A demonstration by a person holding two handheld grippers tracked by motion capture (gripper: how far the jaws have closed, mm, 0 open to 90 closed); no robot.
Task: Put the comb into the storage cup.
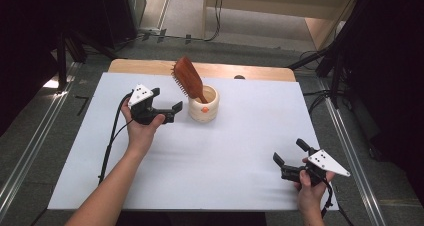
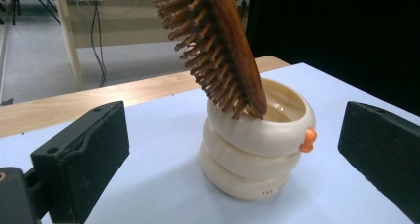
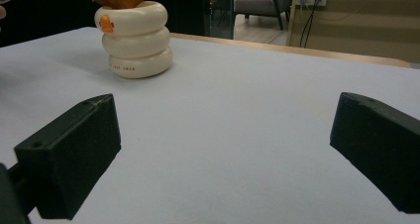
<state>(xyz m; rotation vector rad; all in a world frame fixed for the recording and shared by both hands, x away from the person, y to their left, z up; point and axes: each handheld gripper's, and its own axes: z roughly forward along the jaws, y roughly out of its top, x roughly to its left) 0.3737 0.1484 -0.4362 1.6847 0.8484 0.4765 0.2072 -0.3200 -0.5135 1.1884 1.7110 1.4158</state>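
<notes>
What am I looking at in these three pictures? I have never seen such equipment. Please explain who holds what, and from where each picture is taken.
There is no robot here. A person holds a hand-held grasping tool in each hand: the left tool and the right tool. Each has two black jaws, and both stand open, holding nothing.

The high view comes from a camera above the table, looking down. The other two pictures come from small cameras that ride on the tools, so you see each tool's own jaws at the bottom edges.

On the white table cover stands a cream cup shaped like stacked rings, with a small orange knob. A brown wooden hairbrush stands tilted in it, bristle head up. The left tool is close beside the cup and aimed at it, apart from it; the right tool is farther away.
</notes>
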